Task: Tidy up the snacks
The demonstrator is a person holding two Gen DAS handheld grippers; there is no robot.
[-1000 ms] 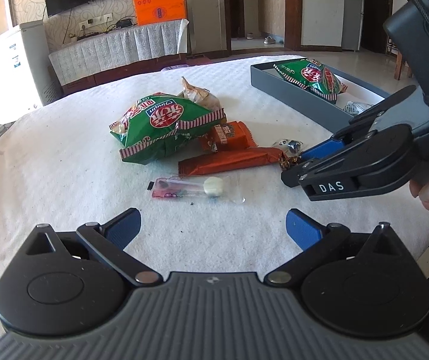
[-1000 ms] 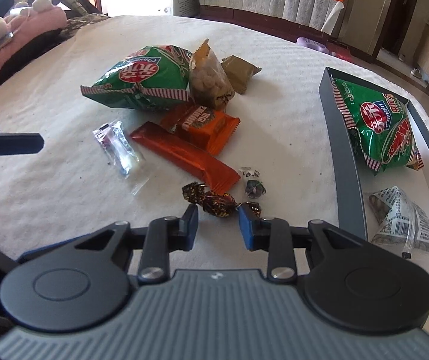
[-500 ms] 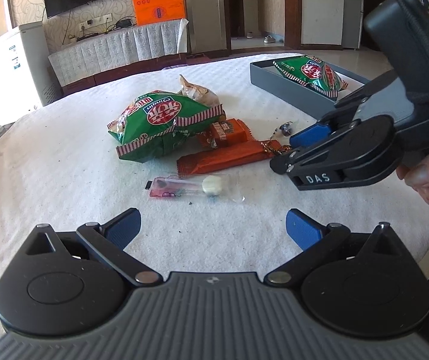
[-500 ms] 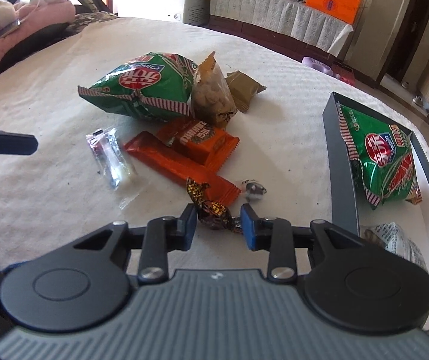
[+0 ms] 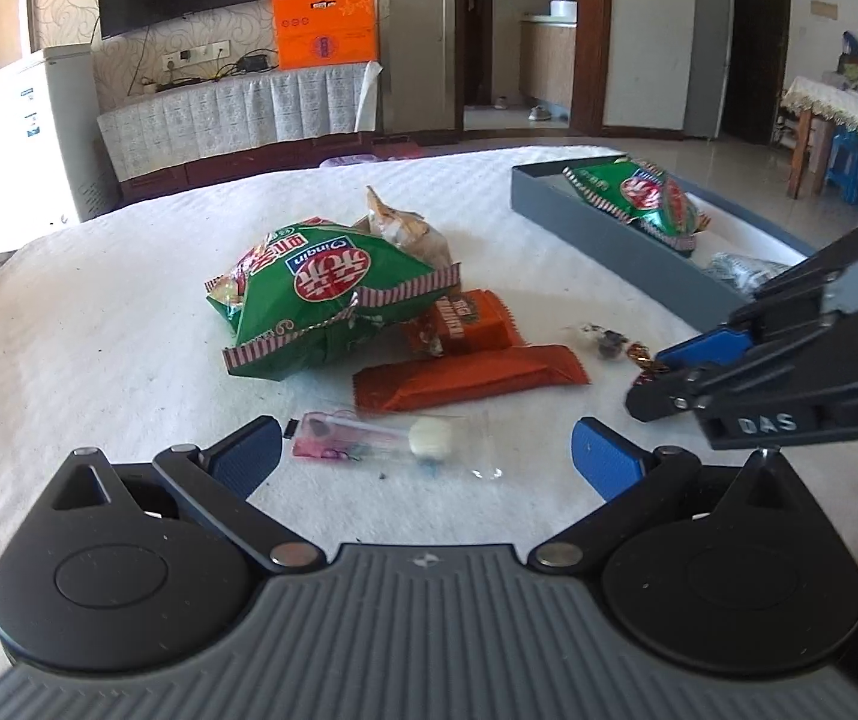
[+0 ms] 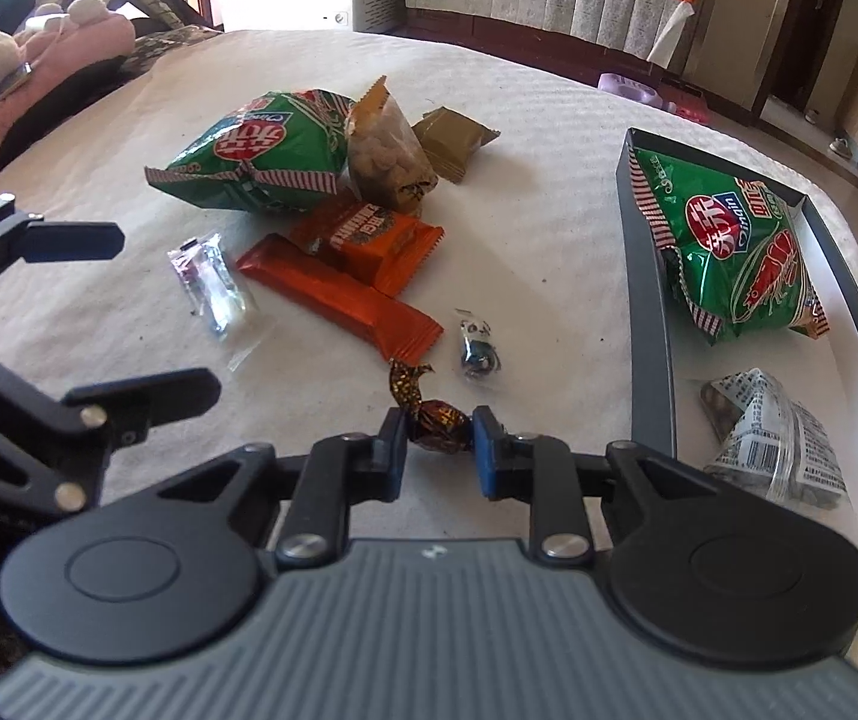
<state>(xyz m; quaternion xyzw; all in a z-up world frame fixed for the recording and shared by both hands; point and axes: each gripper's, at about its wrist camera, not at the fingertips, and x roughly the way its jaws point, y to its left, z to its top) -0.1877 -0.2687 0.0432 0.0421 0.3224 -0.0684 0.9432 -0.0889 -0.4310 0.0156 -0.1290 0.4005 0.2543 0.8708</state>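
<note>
Between the blue pads of my right gripper (image 6: 438, 432) sits a brown foil-wrapped candy (image 6: 436, 423); the jaws are closing and both pads touch it. Its twisted end points toward the long orange bar (image 6: 339, 300). In the left wrist view the right gripper (image 5: 651, 378) is low at the right, beside the candy (image 5: 642, 354). My left gripper (image 5: 426, 462) is open, with a clear packet (image 5: 381, 441) holding a pink item and a white ball just ahead of its fingers. The grey tray (image 6: 648, 300) holds a green chips bag (image 6: 741, 258) and a barcode packet (image 6: 777, 438).
On the white cloth lie a second green chips bag (image 6: 261, 156), a clear bag of nuts (image 6: 390, 156), a tan packet (image 6: 453, 138), an orange square pack (image 6: 375, 240) and a small dark candy (image 6: 477, 348). Pink plush things lie off the table's far left.
The right gripper moved up to the brown candy, took it between its pads and narrowed onto it. The left gripper crept forward toward the clear packet.
</note>
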